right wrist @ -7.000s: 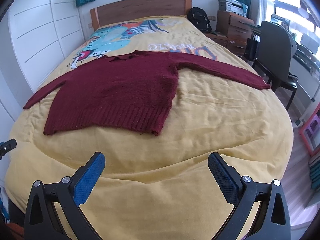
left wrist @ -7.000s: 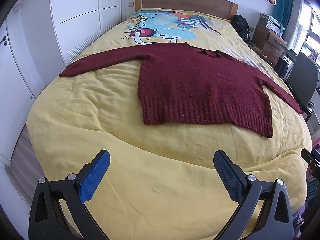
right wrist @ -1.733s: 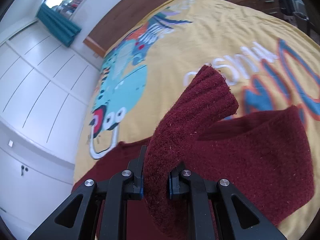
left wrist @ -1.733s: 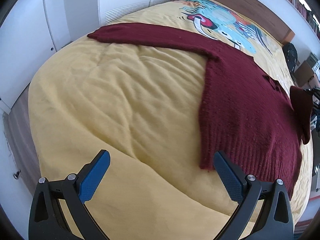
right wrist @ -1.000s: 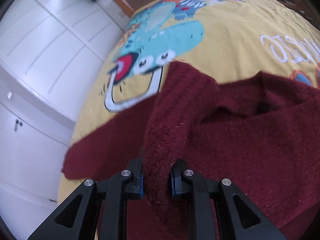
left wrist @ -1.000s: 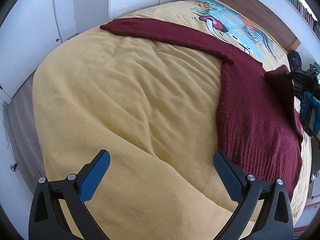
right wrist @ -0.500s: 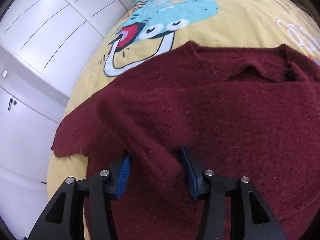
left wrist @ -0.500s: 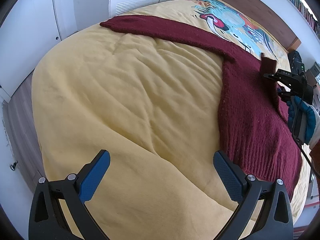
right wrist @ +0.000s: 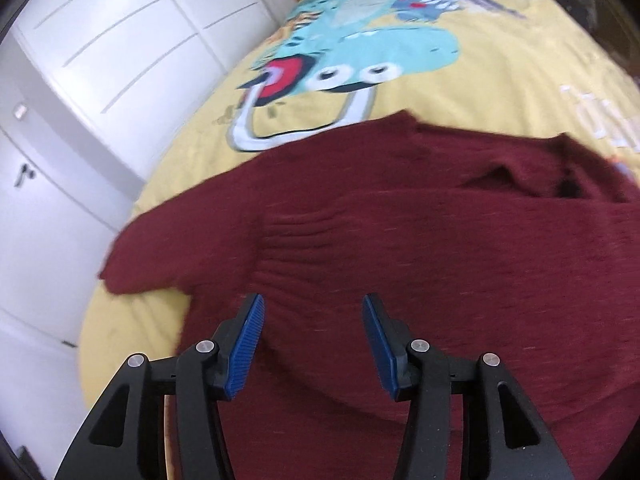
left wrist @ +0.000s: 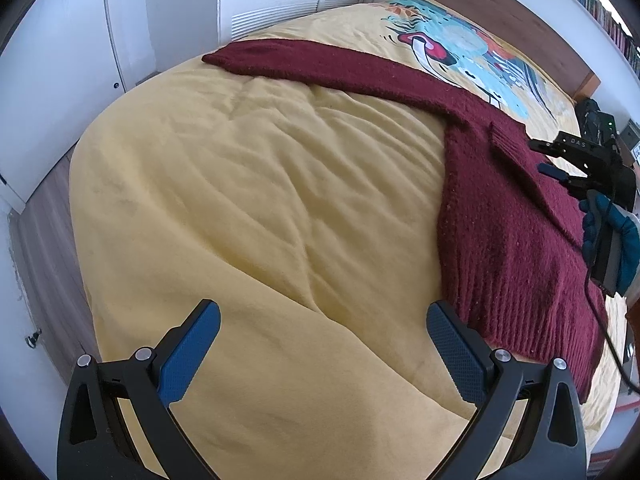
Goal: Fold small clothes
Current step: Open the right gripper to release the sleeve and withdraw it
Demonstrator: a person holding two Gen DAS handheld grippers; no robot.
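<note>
A dark red knitted sweater (left wrist: pixel 516 220) lies on the yellow bedcover (left wrist: pixel 248 184). Its left sleeve (left wrist: pixel 328 64) stretches out flat toward the wardrobe side. Its right sleeve is folded across the chest, with the ribbed cuff (right wrist: pixel 304 232) lying on the body; the cuff also shows in the left wrist view (left wrist: pixel 508 140). My right gripper (right wrist: pixel 312 316) is open and empty just above the sweater, a little behind the cuff; it also shows in the left wrist view (left wrist: pixel 554 158). My left gripper (left wrist: pixel 320 320) is open and empty over bare bedcover, left of the sweater's hem.
White wardrobe doors (right wrist: pixel 100 52) stand close along the bed's left side, with a strip of wood floor (left wrist: pixel 44 216) between. A cartoon print (right wrist: pixel 360 48) covers the bedcover near the wooden headboard (left wrist: pixel 500 12). A cable (left wrist: pixel 600 312) trails from the right gripper.
My right gripper opened and let go of the right sleeve, which now lies across the sweater's chest. It has drawn back a little. The left gripper stayed almost still.
</note>
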